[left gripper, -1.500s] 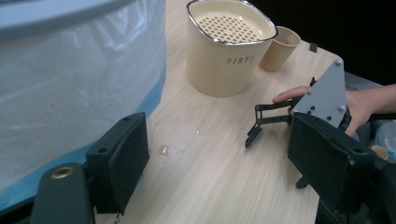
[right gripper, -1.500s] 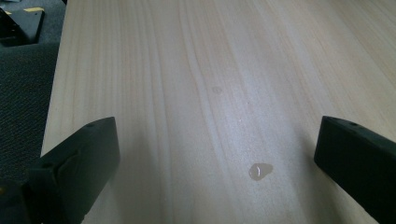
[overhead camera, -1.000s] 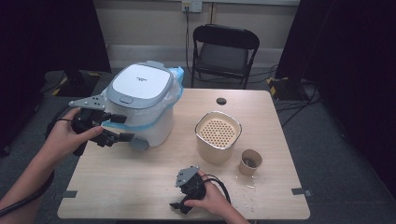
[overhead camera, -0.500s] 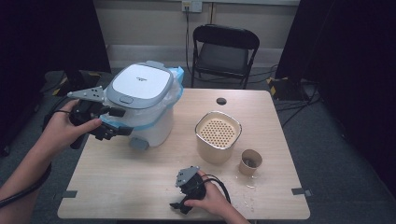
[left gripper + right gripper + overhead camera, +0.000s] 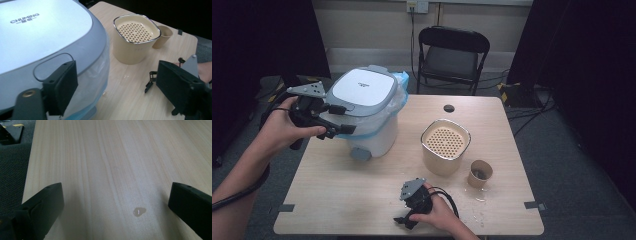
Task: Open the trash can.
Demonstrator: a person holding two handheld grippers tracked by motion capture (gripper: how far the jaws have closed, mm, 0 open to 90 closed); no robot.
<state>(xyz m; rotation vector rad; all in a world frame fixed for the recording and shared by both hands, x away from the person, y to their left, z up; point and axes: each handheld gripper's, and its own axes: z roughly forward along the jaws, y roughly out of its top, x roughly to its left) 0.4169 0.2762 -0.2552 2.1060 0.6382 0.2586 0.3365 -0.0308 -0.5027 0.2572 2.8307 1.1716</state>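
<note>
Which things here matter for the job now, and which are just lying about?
In the job: cooker, left gripper open at its lid.
Lying about: beige sieve tub, paper cup, water drop, chair, right gripper resting open on the table.

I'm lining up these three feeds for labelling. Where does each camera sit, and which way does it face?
High view: above the person's side, facing forward and down on the table; forearms, left hand-held gripper, right hand-held gripper.
Left gripper view: along its open jaws at the cooker.
Right gripper view: along its open jaws over tabletop, droplet.
Shared: high and left views show cooker, strainer pot, paper cup.
</note>
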